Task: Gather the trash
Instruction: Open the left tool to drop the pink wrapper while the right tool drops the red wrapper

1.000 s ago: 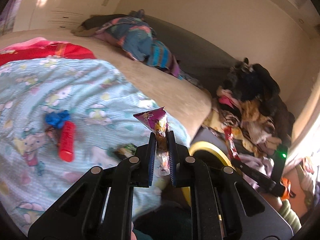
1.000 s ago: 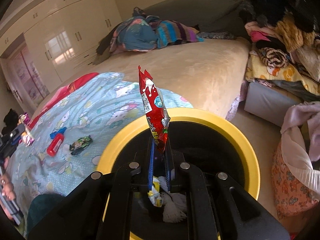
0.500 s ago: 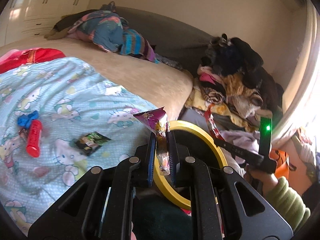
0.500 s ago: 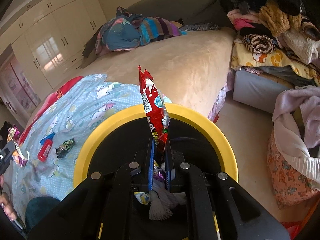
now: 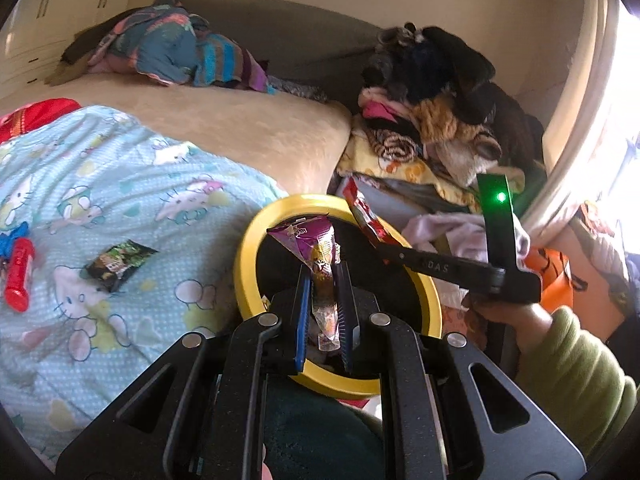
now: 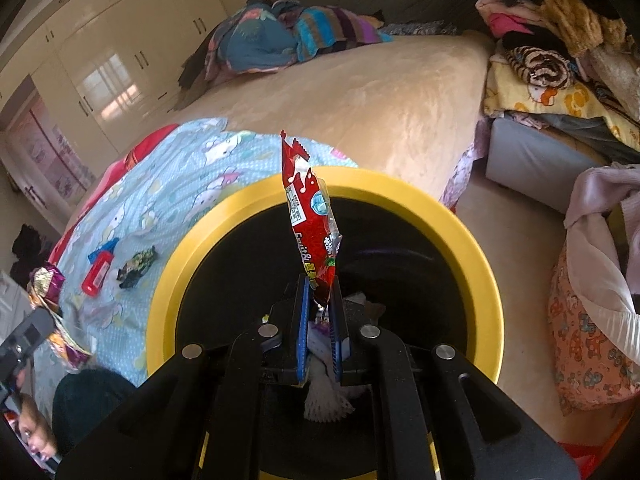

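My left gripper [image 5: 323,276] is shut on a purple snack wrapper [image 5: 310,240], held over the near rim of a black bin with a yellow rim [image 5: 246,256]. My right gripper [image 6: 320,280] is shut on a red snack wrapper [image 6: 310,216] that stands upright above the bin's mouth [image 6: 472,248]. White and coloured trash [image 6: 324,396] lies at the bin's bottom. In the left wrist view the right gripper [image 5: 384,248] reaches in from the right with the red wrapper [image 5: 362,216]. A dark green wrapper [image 5: 118,264] and a red tube [image 5: 18,276] lie on the light blue blanket.
The bin stands against the bed's edge [image 6: 400,120]. A heap of clothes [image 5: 440,112] is piled on a grey box to the right. A patterned bag with pale cloth [image 6: 592,312] sits on the floor beside the bin. A bundle of bedding [image 6: 280,36] lies far back.
My left gripper has swung right from over the blanket to the bin's rim, still with the purple wrapper. My right gripper has sunk a little over the bin with the red wrapper.
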`<state>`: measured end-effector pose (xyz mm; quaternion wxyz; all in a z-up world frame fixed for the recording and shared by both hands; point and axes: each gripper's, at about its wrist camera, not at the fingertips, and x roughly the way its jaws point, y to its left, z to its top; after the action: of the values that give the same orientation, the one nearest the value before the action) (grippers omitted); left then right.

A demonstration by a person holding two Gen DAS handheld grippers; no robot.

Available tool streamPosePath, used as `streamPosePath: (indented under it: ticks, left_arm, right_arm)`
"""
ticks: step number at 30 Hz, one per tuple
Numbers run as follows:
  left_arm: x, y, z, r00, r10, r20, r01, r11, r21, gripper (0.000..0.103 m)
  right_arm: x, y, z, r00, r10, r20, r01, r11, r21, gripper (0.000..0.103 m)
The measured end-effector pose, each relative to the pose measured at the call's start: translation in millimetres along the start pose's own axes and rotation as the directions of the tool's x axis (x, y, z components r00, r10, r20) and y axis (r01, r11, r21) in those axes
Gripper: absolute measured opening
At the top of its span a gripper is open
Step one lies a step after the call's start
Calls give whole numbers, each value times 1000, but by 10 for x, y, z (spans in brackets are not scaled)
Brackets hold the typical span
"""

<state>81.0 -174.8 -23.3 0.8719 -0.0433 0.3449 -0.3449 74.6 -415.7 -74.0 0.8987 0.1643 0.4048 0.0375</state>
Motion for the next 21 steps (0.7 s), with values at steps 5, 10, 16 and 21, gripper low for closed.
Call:
streamPosePath:
  ticks: [5,10,16,21]
  left_arm:
    - [148,-51,-53,999,-7,-38,8,1000,10,8]
    - [303,-113,-82,997,-23,-78,25,999,25,8]
    - [526,-133,-45,994,-17,-112,21,999,31,9]
    - [636,-86,9,994,2,-107,-1,1000,12,39]
  right_arm:
    - [136,17,-56,998,8,-70,-9,1000,-23,9]
    - [173,14,-97,996,15,-83,-16,1000,-18,9]
    - [156,-88,-93,997,6,-76,-5,1000,19,10]
    - [92,-191,-78,998,-3,-60,6,998,60,26]
